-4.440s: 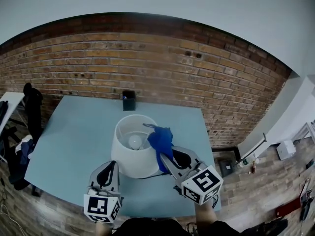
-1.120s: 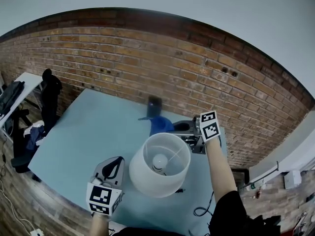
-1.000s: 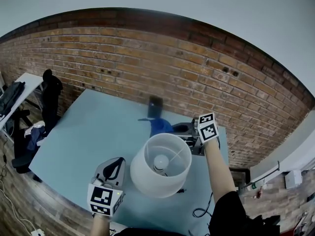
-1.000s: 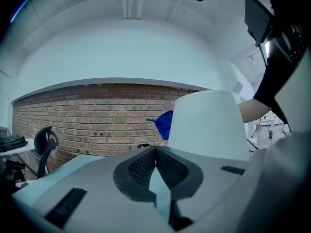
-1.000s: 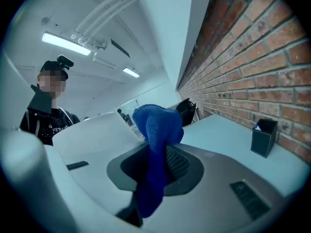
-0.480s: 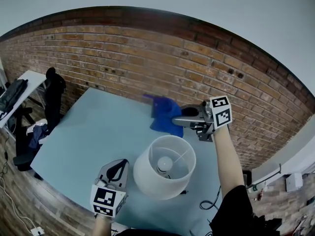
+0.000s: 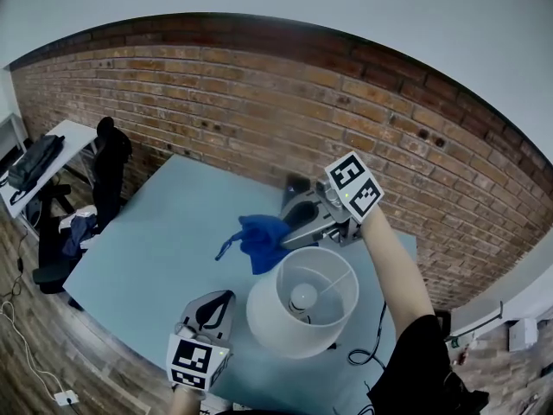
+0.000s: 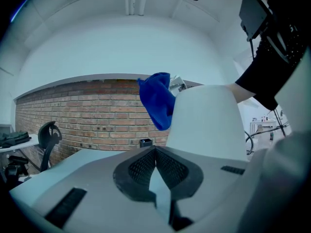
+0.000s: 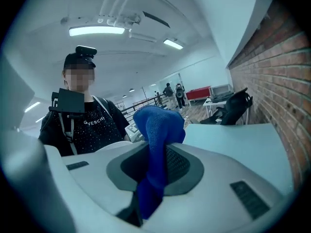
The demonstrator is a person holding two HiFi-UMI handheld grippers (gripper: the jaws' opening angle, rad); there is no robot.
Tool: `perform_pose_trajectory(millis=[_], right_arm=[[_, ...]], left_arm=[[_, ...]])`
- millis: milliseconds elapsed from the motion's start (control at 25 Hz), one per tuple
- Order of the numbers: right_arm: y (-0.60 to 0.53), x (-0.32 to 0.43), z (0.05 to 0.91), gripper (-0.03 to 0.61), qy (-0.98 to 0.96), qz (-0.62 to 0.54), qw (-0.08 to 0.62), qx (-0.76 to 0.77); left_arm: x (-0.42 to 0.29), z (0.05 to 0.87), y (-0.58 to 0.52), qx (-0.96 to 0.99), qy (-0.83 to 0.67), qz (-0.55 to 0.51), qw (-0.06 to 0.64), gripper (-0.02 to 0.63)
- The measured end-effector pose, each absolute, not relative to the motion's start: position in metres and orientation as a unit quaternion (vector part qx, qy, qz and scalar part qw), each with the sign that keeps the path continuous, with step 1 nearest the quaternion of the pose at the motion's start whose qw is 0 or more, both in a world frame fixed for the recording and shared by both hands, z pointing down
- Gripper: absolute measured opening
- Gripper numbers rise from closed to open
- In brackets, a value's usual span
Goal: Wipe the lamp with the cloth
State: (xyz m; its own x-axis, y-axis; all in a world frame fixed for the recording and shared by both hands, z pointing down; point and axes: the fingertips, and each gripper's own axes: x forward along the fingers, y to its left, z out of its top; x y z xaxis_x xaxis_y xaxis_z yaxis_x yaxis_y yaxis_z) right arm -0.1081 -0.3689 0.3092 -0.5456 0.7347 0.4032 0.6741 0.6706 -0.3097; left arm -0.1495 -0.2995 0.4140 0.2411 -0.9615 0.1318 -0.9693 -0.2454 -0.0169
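A white lamp point(image 7: 302, 311) with a round open shade and a bare bulb stands near the front right of the pale blue table point(image 7: 155, 249). My right gripper point(image 7: 288, 226) hangs above the table behind the lamp, pointing left, shut on a blue cloth point(image 7: 261, 240) that droops beside the shade's far left rim. In the right gripper view the cloth point(image 9: 156, 149) is pinched between the jaws. My left gripper point(image 7: 214, 305) rests low at the table's front edge, left of the lamp, jaws shut with nothing in them. In the left gripper view the shade point(image 8: 206, 120) and cloth point(image 8: 156, 105) rise ahead.
A small dark box point(image 7: 296, 185) stands at the back of the table by the brick wall. A black cord point(image 7: 370, 340) trails off the table's right side. An office chair point(image 7: 108, 158) and a side desk point(image 7: 39, 162) stand to the far left.
My right gripper has carried the cloth from the lamp's near right rim round behind it and now swung it down to the shade's far left. The left gripper stayed put.
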Motion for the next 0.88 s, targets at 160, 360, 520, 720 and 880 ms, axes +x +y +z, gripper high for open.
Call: perform_pose_trajectory(millis=[160, 360, 520, 720, 880], right_arm=[[-0.363, -0.123, 0.344, 0.066, -0.842, 0.071, 0.320, -0.428], [-0.355, -0.138, 0.388, 0.066, -0.804, 0.076, 0.401, -0.432], [-0.357, -0.146, 0.421, 0.066, -0.797, 0.062, 0.428, -0.422], [-0.369, -0.149, 0.444, 0.066, -0.799, 0.014, 0.455, -0.393], [-0.364, -0.153, 0.391, 0.066, -0.804, -0.033, 0.416, -0.422]], left_arm=[[-0.157, 0.420, -0.294, 0.778, -0.624, 0.058, 0.042, 0.009], [-0.160, 0.423, -0.290, 0.771, -0.632, 0.056, 0.049, 0.008], [-0.161, 0.421, -0.288, 0.769, -0.635, 0.056, 0.047, 0.008], [-0.162, 0.424, -0.283, 0.767, -0.638, 0.058, 0.050, 0.008], [-0.161, 0.423, -0.283, 0.767, -0.637, 0.057, 0.048, 0.008]])
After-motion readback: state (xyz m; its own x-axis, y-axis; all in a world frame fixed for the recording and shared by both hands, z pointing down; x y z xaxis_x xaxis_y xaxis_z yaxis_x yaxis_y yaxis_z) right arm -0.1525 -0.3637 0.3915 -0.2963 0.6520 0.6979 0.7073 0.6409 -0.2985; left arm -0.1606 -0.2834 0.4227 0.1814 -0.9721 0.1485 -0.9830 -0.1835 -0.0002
